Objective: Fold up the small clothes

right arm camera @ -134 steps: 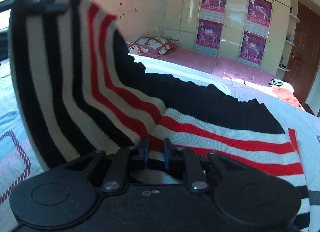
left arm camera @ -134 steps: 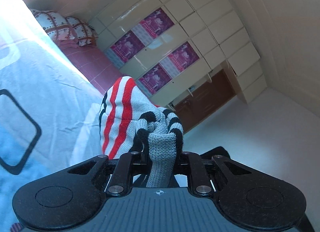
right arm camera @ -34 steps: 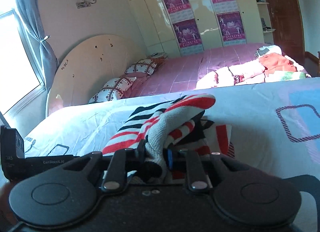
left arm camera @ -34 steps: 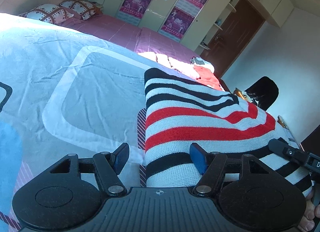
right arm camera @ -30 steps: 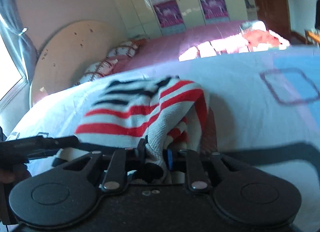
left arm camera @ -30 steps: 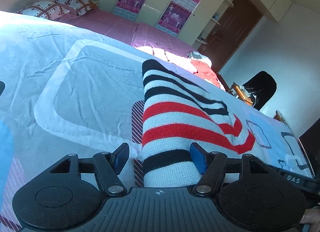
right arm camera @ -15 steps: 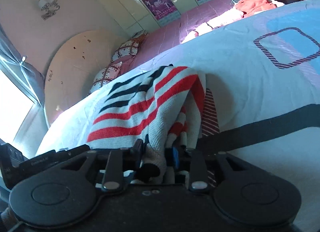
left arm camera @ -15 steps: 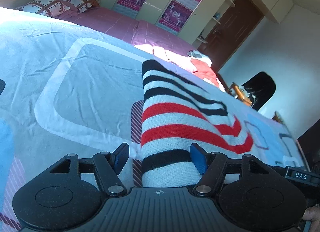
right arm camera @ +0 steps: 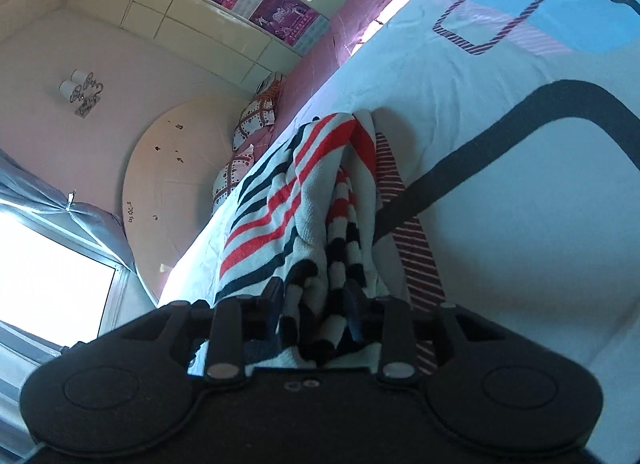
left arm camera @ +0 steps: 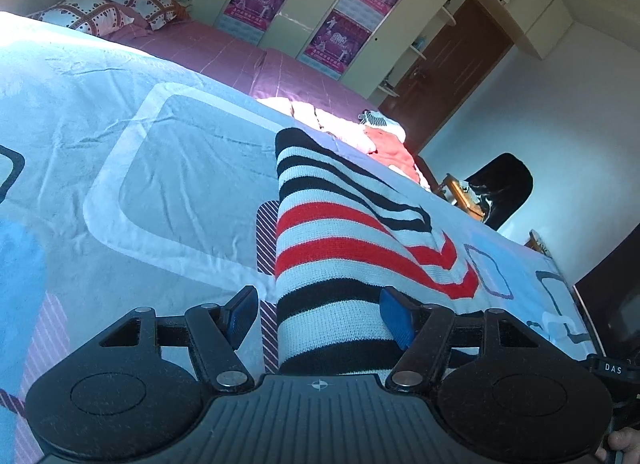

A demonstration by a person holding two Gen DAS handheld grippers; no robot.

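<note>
Since four and a half seconds before, the striped knit garment [left arm camera: 352, 248] had come down from the air, where both claws held it bunched and hanging, to lie folded on the bed [left arm camera: 120, 135]. Our left claw [left arm camera: 316, 316], then pinching a grey bunch of it, now stood spread wide, its blue pads either side of the garment's near edge with a gap on the left. Our right claw [right arm camera: 316, 300] had eased apart a little from half a second before; the knit bunched between its fingers, and we could not tell whether it was still gripped or merely resting there.

We judged the step in hand to be releasing the fold and leaving it tidy. To do that well, the right claw should spread fully before drawing back, and draw back low and straight along the bedsheet, so the loose knit did not snag on a pad and drag the top layer open. The left claw, already free, could press the near edge flat while the other withdrew.

Counted: one striped garment in work, two claws, a heap of other clothes [left arm camera: 380, 139] farther along the bed whose number we could not tell, two patterned pillows [left arm camera: 108, 13], four purple posters [left arm camera: 316, 3] on the wardrobe, and one dark chair [left arm camera: 504, 187].
</note>
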